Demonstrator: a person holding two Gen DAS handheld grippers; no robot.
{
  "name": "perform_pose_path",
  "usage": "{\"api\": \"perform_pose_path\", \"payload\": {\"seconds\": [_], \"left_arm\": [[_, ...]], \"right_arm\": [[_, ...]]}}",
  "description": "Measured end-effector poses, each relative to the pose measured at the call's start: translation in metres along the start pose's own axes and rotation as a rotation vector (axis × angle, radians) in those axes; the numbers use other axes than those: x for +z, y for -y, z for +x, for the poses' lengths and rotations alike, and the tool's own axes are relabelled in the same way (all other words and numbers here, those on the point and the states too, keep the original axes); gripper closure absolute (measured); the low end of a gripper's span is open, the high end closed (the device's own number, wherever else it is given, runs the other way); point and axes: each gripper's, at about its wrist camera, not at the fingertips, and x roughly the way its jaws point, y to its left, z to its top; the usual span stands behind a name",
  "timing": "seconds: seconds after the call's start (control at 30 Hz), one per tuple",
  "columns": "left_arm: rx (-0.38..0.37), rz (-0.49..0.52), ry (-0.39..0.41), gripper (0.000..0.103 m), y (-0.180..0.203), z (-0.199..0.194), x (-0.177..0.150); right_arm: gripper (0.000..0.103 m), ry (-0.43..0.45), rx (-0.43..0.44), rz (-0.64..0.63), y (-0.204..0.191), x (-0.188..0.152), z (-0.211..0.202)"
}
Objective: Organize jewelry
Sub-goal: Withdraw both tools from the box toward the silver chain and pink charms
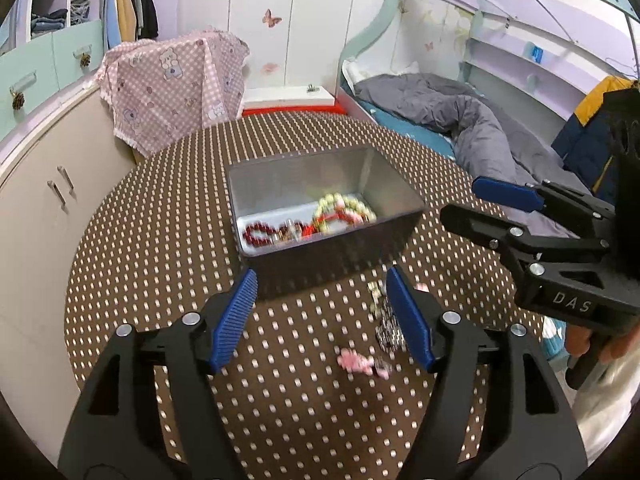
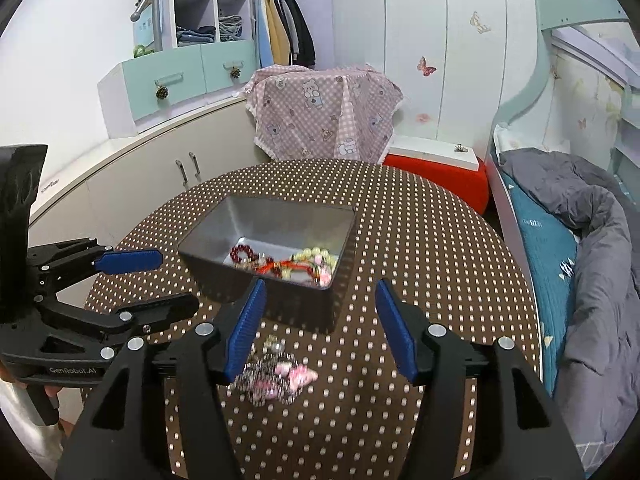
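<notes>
A grey metal box (image 1: 396,184) (image 2: 344,236) stands mid-table and holds a dark red bead bracelet (image 1: 258,234) (image 2: 242,254), a pale green bead bracelet (image 1: 344,210) (image 2: 316,258) and red cord pieces. A pink and silver bracelet (image 1: 372,354) (image 2: 276,374) lies loose on the tablecloth in front of the box. My left gripper (image 1: 322,312) is open and empty above the cloth, just left of that bracelet. My right gripper (image 2: 320,328) is open and empty above the same bracelet; it also shows in the left wrist view (image 1: 472,200).
The round table has a brown dotted cloth (image 1: 160,240) (image 2: 440,240). A chair draped in pink checked fabric (image 1: 176,88) (image 2: 324,112) stands behind it. A bed with a grey duvet (image 1: 460,120) (image 2: 592,240) is to the right, cabinets (image 1: 48,200) to the left.
</notes>
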Motion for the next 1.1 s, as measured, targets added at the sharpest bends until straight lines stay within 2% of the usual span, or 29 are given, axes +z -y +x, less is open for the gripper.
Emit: {"api": "perform_pose_path", "payload": {"seconds": [0.4,0.7,0.77,0.83,0.97,1.1], "left_arm": [[-0.021,0.015,-0.099,0.035,0.009,0.009,-0.041],[-0.022,0.024,-0.130,0.035,0.013,0.020,-0.047],[-0.039,0.030,-0.124,0.045,0.014,0.022,-0.047],[-0.039,0.045,-0.123,0.067,0.014,0.024,-0.046],[-0.019,0.070,-0.117,0.074,0.018,0.026,-0.045],[-0.031,0.030,-0.114,0.086,0.008,0.026,-0.044]], "right_arm": [[0.047,-0.065,-0.006,0.031,-0.005,-0.035,-0.005],[0.047,-0.104,-0.006,0.042,-0.011,-0.050,0.000],[0.047,-0.109,-0.007,0.043,-0.012,-0.052,0.001],[0.047,-0.114,-0.006,0.045,-0.012,-0.053,0.002],[0.047,-0.122,-0.009,0.049,-0.012,-0.054,0.004],[0.047,-0.125,-0.007,0.052,-0.011,-0.054,0.006]]}}
